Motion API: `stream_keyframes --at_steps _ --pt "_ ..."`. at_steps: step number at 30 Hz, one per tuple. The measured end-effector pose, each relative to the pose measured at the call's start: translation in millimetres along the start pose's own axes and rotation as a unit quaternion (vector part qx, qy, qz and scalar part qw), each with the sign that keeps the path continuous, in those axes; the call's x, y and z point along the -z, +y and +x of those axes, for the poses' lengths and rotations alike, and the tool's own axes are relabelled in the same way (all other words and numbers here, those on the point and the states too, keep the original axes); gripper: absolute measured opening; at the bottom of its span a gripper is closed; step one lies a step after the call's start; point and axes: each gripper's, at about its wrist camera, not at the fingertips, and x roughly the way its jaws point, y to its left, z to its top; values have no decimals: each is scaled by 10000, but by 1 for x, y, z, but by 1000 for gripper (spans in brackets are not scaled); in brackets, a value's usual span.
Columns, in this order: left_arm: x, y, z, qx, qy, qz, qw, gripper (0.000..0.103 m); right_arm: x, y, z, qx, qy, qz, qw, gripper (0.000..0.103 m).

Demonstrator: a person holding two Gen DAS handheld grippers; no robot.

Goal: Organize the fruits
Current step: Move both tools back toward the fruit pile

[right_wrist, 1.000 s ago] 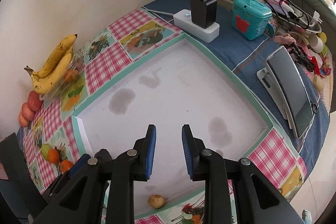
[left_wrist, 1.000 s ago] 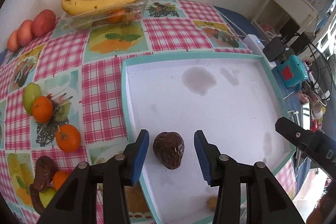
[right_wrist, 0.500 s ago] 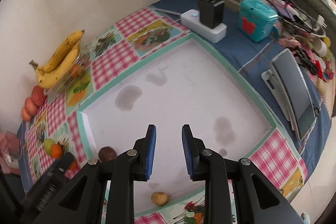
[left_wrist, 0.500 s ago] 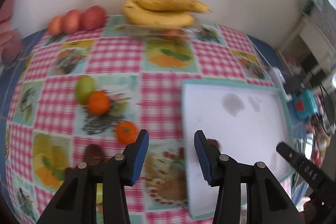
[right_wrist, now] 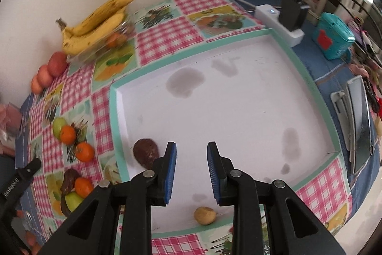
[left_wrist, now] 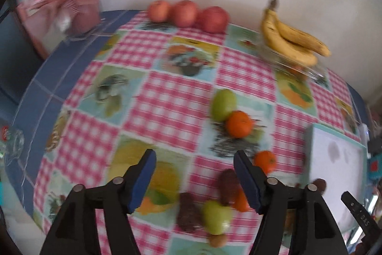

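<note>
Lying just left of right tool (right_wrist: 191, 169): avocado (right_wrist: 145, 152)

Both hand-held grippers (left_wrist: 194, 177) (right_wrist: 191, 171) opening, empty

Left claw (left_wrist: 194, 178) left the avocado (right_wrist: 146, 153) in the tray (right_wrist: 191, 54); jaws opening.

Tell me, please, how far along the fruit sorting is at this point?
Early. Done: a dark avocado and a small tan fruit lie in the white tray. In hand: nothing; the left gripper and right gripper are opening, empty. Left: oranges, green fruits, apples and bananas on the tablecloth.
</note>
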Motion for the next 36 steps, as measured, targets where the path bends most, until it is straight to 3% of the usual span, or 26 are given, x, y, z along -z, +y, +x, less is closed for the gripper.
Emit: stream_keyframes --at_steps 1,3,9,14,17,25,28,31,36 --pt "0 6 0 -26 -6 -67 10000 78 1 4 2 25 16 -70 10000 35" --pt "2 17 -1 -92 -14 -192 9998 89 3 8 3 81 8 -142 9999 56" --pt "4 32 -6 -65 -193 -331 9992 102 9 21 7 126 -75 -452 9989 80" --pt "1 37 -7 66 -279 -411 9987 103 13 27 11 8 -108 -555 9984 84" --pt "-1 40 -8 163 -378 -441 9982 103 15 32 11 64 -220 -695 9973 96" --pt "-3 49 -4 427 -548 -595 9958 103 20 38 10 -156 -541 -753 9956 96" --pt "-7 48 -6 478 -709 -528 9949 103 20 40 14 -46 -520 -821 9953 96" --pt "-12 49 -5 754 -662 -460 9939 103 20 40 17 -102 -484 -786 9957 96" --pt "-21 57 6 704 -517 -547 9947 103 15 43 12 -329 -714 -646 9948 96"
